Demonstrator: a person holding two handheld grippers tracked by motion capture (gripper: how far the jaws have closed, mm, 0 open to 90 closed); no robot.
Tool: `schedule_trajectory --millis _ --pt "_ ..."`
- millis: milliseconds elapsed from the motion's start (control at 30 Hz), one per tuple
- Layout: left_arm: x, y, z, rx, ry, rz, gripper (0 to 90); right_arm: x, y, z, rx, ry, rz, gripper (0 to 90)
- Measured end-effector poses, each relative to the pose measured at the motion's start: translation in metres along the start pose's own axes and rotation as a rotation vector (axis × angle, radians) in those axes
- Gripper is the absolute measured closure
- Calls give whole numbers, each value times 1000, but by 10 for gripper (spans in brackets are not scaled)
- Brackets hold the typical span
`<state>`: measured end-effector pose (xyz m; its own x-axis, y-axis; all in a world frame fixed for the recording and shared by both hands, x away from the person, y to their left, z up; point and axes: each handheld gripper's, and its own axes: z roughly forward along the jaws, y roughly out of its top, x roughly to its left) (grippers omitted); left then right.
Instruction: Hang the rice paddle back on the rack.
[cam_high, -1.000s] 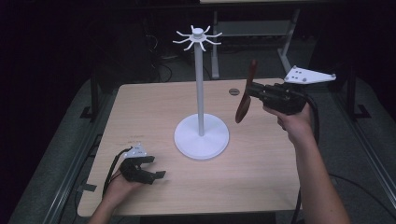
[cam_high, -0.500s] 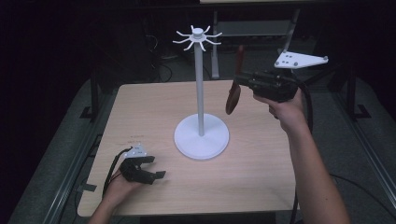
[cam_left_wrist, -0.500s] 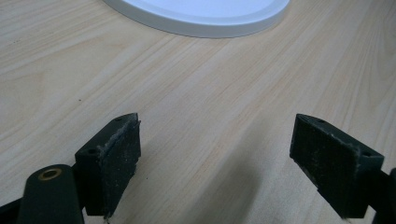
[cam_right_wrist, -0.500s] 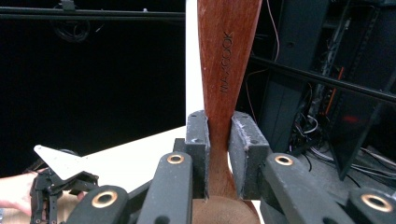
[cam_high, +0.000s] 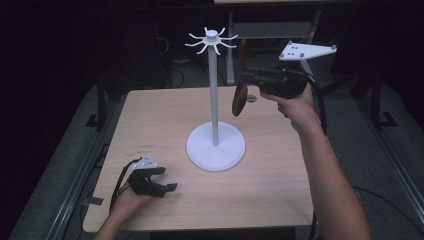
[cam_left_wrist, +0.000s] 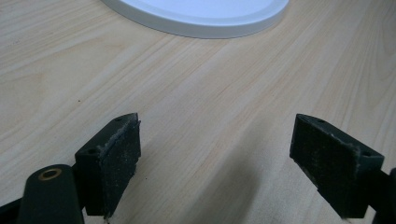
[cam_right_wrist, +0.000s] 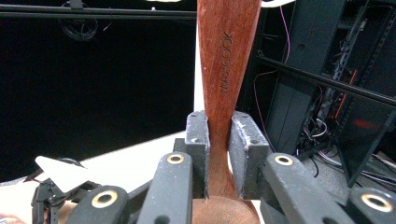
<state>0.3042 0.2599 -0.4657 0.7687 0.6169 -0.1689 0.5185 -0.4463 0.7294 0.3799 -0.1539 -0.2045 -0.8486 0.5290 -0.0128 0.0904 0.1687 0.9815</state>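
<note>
A white stand (cam_high: 215, 100) with a round base (cam_high: 216, 147) and a crown of hooks (cam_high: 212, 40) rises from the middle of the wooden table (cam_high: 150, 115). My right gripper (cam_high: 245, 76) hangs in the air to the right of the pole, below hook height. It is shut on the neck of a dark wooden spoon (cam_high: 239, 97), whose bowl hangs down. In the right gripper view the pads (cam_right_wrist: 198, 135) squeeze the spoon's handle (cam_right_wrist: 226, 56), which stands upright. My left gripper (cam_high: 167, 179) rests open on the table near the front left corner. Between its pads (cam_left_wrist: 116, 154) lies bare wood, with the stand's base (cam_left_wrist: 201, 18) just beyond.
Dark frames, racks and cables stand behind the table. A small round mark (cam_high: 251, 98) sits on the tabletop behind the spoon. The right forearm (cam_high: 325, 170) crosses the table's right side. The far-off left gripper (cam_right_wrist: 56, 186) appears low in the right gripper view.
My right gripper has risen and moved left toward the stand's pole, carrying the spoon along. The left gripper has stayed where it was.
</note>
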Motion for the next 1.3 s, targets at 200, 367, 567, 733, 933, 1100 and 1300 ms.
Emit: schedule_trajectory --millis 200,367,567,733,933,1100,1300 --pt "0 0 0 0 -2 -4 156 -1 3 9 15 5 3 777" --pt "0 0 0 1 -2 -2 156 -1 4 17 26 13 2 777" --pt "0 0 0 -4 -3 3 157 -1 5 27 43 17 3 777" --pt "0 0 0 -4 -4 0 156 0 5 32 53 16 -6 776" --pt "0 0 0 1 -4 -2 156 1 2 29 40 20 3 735" --pt "0 0 1 3 -2 -5 157 0 -2 22 48 21 15 686" --pt "1 0 1 7 -3 -7 156 0 -11 12 49 19 25 626"
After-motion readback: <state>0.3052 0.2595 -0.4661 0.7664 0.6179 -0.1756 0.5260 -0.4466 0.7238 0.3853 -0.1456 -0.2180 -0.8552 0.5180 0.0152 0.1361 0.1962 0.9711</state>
